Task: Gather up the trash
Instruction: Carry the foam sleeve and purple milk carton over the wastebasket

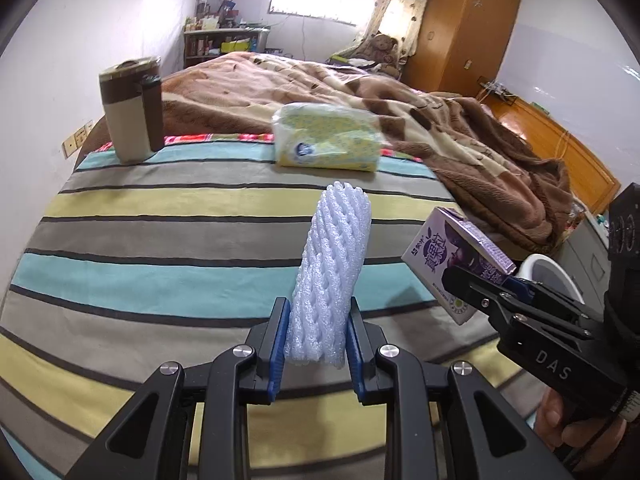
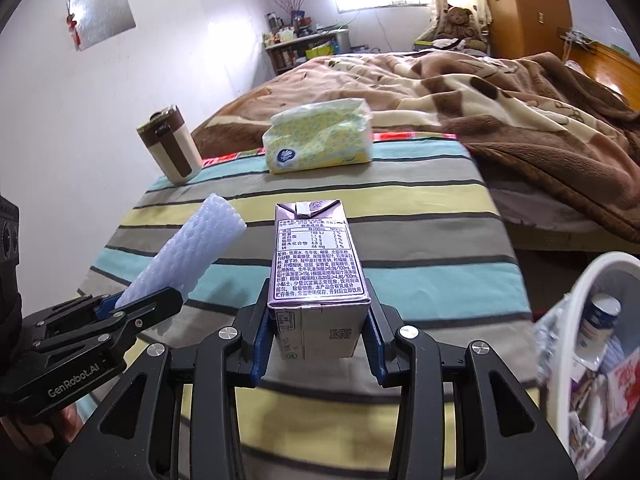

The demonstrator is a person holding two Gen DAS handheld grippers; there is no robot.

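Left gripper (image 1: 318,344) is clenched on a white foam-mesh fruit sleeve (image 1: 330,276), blue pads pressing in on both sides of its lower end, the sleeve standing up and leaning slightly away above the striped bedsheet (image 1: 160,240). From the right wrist view that same sleeve (image 2: 188,256) pokes out at a slant from the left gripper (image 2: 150,296), off to the left of the carton.

Right gripper (image 2: 318,340) is grasping a purple rectangular drink carton (image 2: 318,264) by its base, nutrition panel facing the camera, folded top pointing away. In the left wrist view the carton (image 1: 456,260) sits tilted in the right gripper (image 1: 486,284), held out over the right edge of the bed.

Both items are up off the sheet. Just below and right of the carton, a white round-rimmed trash bin (image 2: 576,320) is in view beside the bed, with wrappers and a small cup inside.

Farther back on the bed, a brown-and-cream lidded tumbler (image 1: 132,110) stands upright near the wall, and a yellow-patterned soft tissue pack (image 1: 328,136) lies to its right, at the edge of the rumpled brown blanket (image 1: 440,120).
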